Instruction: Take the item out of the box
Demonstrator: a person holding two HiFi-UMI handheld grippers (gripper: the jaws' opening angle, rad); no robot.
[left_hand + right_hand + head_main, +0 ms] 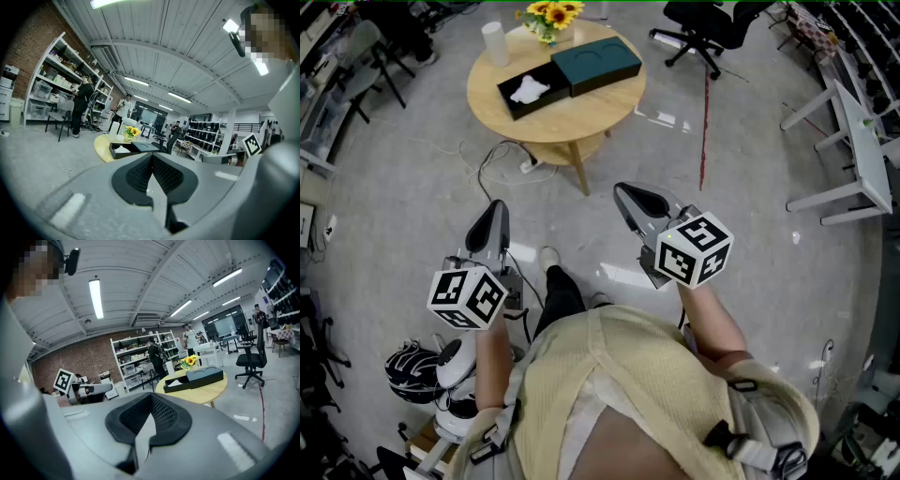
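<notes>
Well ahead of both pairs of fingers, across a stretch of bare floor (422, 187): the box (555, 81), black and open, resting on the round wooden surface (581, 117), with the white item (529, 90) lying loose inside. Just beside the box, at the end farther from the item, a dark green lid (596, 64); behind these, a vase of sunflowers (551, 16) and a white cup (494, 43).

Held out in front of the body and tipped slightly down, the left gripper (494, 208) and the right gripper (623, 192): fingers of each pressed together, gripping nothing. Between the two lines of aim, the box, a little nearer the left fingers' line than the right's, and well out of reach of either.

Calls for an approach first, by the look of it, not a grasp. Walk up close enough to bring the box right under and in front of the fingers. Spread one pair wide before going down, not over the box wall. Tilt that gripper steeply and come in from above, clear of the rim. Pinch the item at its raised middle; looks soft and crumpled, like cloth or paper, so close gently and fully. Rest the other closed fingers on the box edge to keep it from rising along. Lift straight up past the walls before swinging aside.
</notes>
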